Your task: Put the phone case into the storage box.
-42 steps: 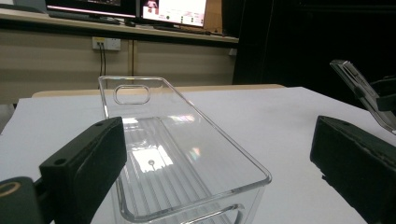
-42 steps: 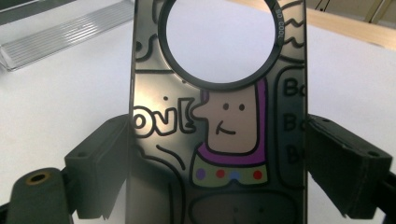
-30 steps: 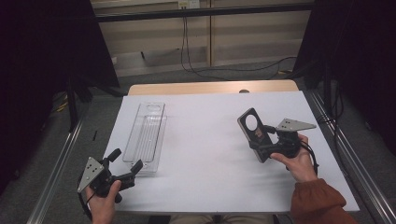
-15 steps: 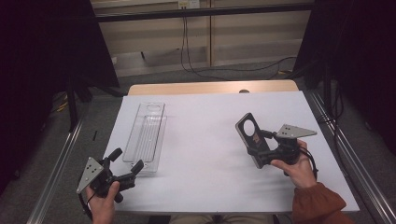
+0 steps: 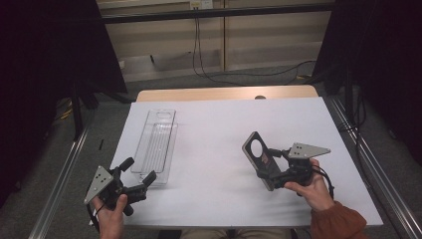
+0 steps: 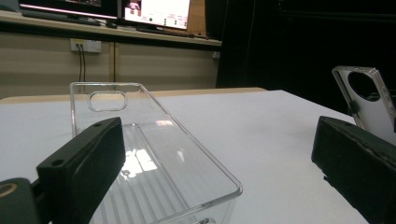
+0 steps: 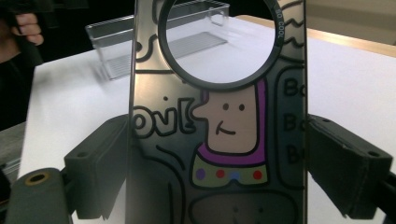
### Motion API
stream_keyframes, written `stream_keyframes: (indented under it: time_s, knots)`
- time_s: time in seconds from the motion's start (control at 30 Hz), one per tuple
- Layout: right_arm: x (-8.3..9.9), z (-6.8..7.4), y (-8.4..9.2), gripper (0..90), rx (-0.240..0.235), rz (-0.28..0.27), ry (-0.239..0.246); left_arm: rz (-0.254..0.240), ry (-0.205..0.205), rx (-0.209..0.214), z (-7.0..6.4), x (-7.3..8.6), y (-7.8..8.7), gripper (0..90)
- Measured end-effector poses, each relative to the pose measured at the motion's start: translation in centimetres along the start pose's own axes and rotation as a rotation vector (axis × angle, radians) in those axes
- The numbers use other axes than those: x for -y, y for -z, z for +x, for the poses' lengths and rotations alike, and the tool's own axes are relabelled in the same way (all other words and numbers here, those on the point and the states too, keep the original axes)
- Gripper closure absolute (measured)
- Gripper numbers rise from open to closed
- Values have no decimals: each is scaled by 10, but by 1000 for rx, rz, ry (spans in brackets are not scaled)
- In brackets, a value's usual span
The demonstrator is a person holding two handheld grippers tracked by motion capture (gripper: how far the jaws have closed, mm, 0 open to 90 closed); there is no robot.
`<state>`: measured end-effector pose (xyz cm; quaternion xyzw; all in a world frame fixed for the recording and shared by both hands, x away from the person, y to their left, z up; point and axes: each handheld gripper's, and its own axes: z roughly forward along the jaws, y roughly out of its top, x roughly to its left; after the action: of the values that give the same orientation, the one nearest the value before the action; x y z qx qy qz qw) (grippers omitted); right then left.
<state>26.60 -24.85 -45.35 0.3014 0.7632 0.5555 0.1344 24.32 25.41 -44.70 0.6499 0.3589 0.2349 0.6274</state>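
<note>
Right gripper (image 5: 264, 172), at the near right of the white surface (image 5: 224, 129), pinching a dark phone case with a round camera hole and a cartoon print (image 7: 219, 116) by its long edges, lifted and upright; left gripper (image 5: 139, 175), at the near left, jaws spread and empty, just beside the near end of a clear plastic rectangular tray (image 5: 158, 144); judged: pickup done, carrying to the empty tray and release left.

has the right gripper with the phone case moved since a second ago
Yes. The right gripper, shut on the phone case, has drifted down the high view toward the table's near edge, away from the wooden strip.
</note>
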Motion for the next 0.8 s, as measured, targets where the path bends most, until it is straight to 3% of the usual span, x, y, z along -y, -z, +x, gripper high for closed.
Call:
stream_keyframes:
  time_s: [0.27,0.37,0.53,0.57,0.7,0.73,0.8]
  knots:
    - [-1,6,-8,121,-26,6,4,15,-22,65,-7,-2,-6,44]
    - [-1,7,-11,121,-41,9,9,15,-9,81,-12,-2,-8,44]
    - [-2,11,-17,121,-76,19,25,22,-29,138,-18,-3,-15,43]
    - [-2,12,-17,121,-77,19,24,12,-18,148,-19,-3,-17,42]
    - [-3,13,-18,121,-88,20,27,9,-40,141,-21,-5,-18,43]
    - [-3,13,-18,121,-94,22,30,14,-44,175,-23,-7,-20,43]
    - [-3,13,-18,121,-100,21,29,21,-38,180,-24,-7,-21,43]
